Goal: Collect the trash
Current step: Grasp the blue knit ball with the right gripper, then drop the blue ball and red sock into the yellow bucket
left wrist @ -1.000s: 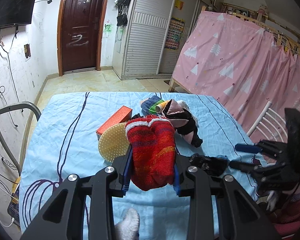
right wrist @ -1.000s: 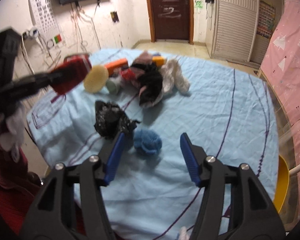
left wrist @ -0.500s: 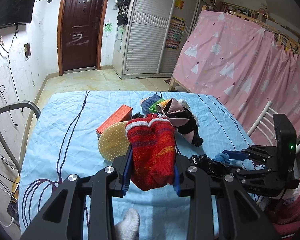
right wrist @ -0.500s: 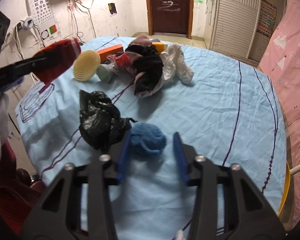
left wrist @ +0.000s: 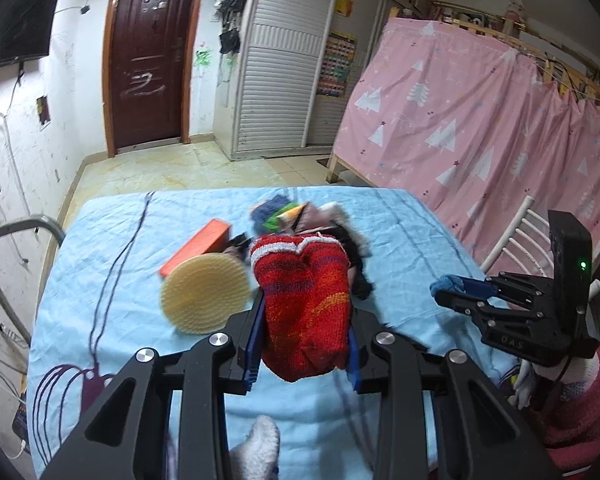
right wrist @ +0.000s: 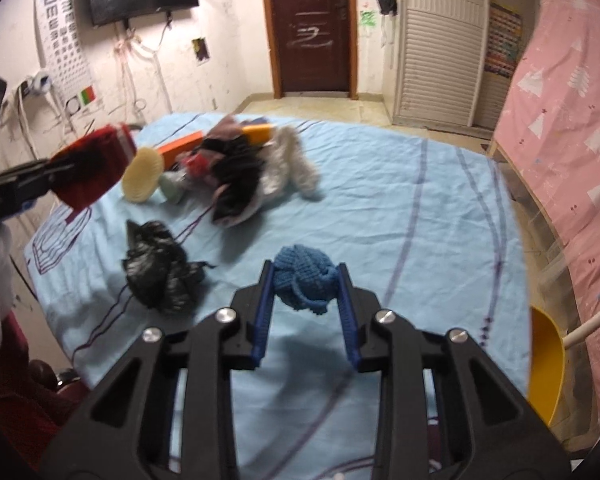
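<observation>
The left gripper [left wrist: 302,338] has its blue-padded fingers [left wrist: 255,346] pinching a red knitted sock with a white cuff and orange stripes [left wrist: 302,304], which stands up between them above the worktop covered in a light blue sheet with dark purple lines [left wrist: 100,272]. Just left of these fingers a round yellow nubbed scrubbing pad [left wrist: 205,294] leans against an orange rectangular box [left wrist: 198,246].

The right gripper [right wrist: 305,306] has its fingers [right wrist: 263,312] clamped on a blue knitted ball of rolled sock [right wrist: 304,282], held clear of the sheet. Left of these fingers a crumpled black plastic bag [right wrist: 160,266] lies on the worktop. Beyond the fingers sits a mixed pile of black, white and pink clothing [right wrist: 248,172].
</observation>
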Demonstrator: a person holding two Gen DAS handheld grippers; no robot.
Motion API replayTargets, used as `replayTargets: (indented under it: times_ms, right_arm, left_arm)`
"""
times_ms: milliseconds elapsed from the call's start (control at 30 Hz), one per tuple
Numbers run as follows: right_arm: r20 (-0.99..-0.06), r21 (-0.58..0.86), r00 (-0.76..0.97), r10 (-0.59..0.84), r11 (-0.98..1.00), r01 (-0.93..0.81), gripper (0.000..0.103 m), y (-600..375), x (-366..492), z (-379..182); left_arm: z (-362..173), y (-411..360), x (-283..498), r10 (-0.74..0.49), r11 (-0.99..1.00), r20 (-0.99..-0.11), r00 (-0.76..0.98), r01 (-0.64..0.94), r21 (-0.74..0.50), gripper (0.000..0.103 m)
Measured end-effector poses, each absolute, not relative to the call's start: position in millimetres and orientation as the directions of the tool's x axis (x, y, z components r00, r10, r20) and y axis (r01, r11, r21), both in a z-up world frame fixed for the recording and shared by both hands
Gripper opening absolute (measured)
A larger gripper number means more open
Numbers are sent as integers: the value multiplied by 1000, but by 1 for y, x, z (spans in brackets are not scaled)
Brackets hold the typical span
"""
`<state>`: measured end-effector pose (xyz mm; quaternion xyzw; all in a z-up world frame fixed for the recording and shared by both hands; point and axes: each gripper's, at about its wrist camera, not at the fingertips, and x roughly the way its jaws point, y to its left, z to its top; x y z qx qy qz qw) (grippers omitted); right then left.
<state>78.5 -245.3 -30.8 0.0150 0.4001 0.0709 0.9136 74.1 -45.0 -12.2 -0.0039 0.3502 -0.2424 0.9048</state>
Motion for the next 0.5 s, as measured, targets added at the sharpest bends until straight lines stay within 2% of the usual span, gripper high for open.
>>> replayTargets:
  times_ms: [500]
  right_arm:
    - [-647,128,760,-51,976,175,29,-373,26,-21]
  left_arm:
    - [18,-186,53,-545,754,-629,555,653,-78,24]
